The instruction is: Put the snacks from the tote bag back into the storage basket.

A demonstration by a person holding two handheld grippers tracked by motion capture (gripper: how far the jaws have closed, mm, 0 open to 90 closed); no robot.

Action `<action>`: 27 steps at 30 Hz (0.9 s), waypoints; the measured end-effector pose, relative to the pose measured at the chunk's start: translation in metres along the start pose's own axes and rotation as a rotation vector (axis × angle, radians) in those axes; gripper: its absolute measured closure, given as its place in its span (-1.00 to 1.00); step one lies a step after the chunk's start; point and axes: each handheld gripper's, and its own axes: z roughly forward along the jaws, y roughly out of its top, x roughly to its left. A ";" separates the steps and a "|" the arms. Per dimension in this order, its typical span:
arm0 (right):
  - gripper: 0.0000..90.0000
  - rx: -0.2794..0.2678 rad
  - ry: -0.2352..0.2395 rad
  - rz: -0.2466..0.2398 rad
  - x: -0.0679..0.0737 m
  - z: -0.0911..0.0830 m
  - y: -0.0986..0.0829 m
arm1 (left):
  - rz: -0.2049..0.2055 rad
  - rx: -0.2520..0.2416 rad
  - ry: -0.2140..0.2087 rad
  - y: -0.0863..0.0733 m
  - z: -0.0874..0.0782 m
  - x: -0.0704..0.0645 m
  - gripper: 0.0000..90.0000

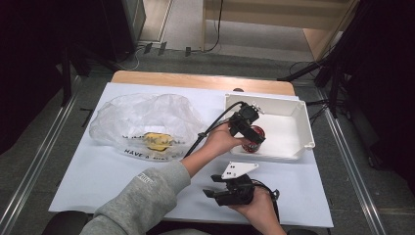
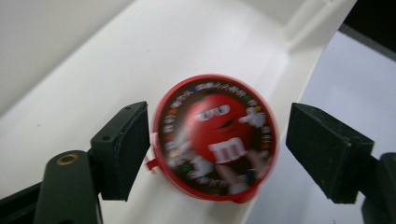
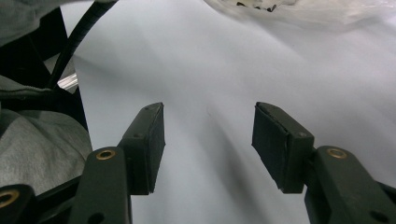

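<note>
Here the left gripper (image 2: 217,154), fingers wide, brackets the red candy tin (image 2: 215,137) over the white bin (image 1: 298,128); right gripper (image 3: 208,147) fingers wide, empty.

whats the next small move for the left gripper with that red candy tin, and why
Probably lift the left gripper straight up and away. Its jaws stand open on either side of the red M&M's tin, the right one well clear of it, and the tin sits at the near wall of the white bin, so it looks released. The right gripper is open over bare table.
</note>
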 end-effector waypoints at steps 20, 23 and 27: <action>0.03 -0.026 -0.024 0.024 -0.009 -0.005 0.000 | -0.006 -0.080 -0.002 -0.025 -0.064 0.021 -0.35; 0.04 -0.028 -0.030 0.029 -0.011 -0.006 0.000 | -0.009 -0.083 0.002 -0.030 -0.071 0.024 -0.34; 0.05 -0.031 -0.036 0.034 -0.013 -0.008 0.000 | -0.018 -0.088 0.001 -0.038 -0.081 0.027 -0.31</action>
